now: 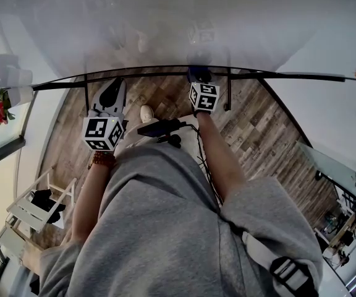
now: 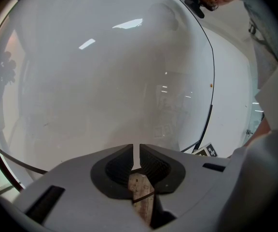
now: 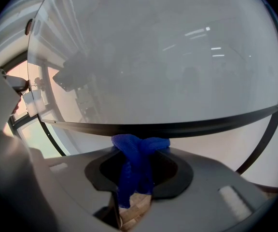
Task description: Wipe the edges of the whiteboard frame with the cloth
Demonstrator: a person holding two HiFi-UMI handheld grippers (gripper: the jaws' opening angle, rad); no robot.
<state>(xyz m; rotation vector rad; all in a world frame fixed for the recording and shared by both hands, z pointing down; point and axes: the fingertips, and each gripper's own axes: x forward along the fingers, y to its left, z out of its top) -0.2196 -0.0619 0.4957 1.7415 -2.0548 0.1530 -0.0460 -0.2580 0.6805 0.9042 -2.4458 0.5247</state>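
Cloth [image 3: 135,166] at the whiteboard frame [image 3: 187,127]
Right gripper [image 3: 140,146] pinches the cloth by the frame's 6 o'clock edge; left gripper [image 2: 139,153] is closed, empty. The bunched cloth could slip free mid-stroke.

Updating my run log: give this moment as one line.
right gripper: shut on blue cloth | blue cloth: at whiteboard frame, bottom edge | left gripper: shut, empty

The head view looks steeply down past the person's torso [image 1: 165,215] onto the whiteboard frame [image 1: 289,75] and wooden floor [image 1: 258,135], while both gripper views sit close to the whiteboard [image 2: 105,81], facing its surface and sharing that frame.
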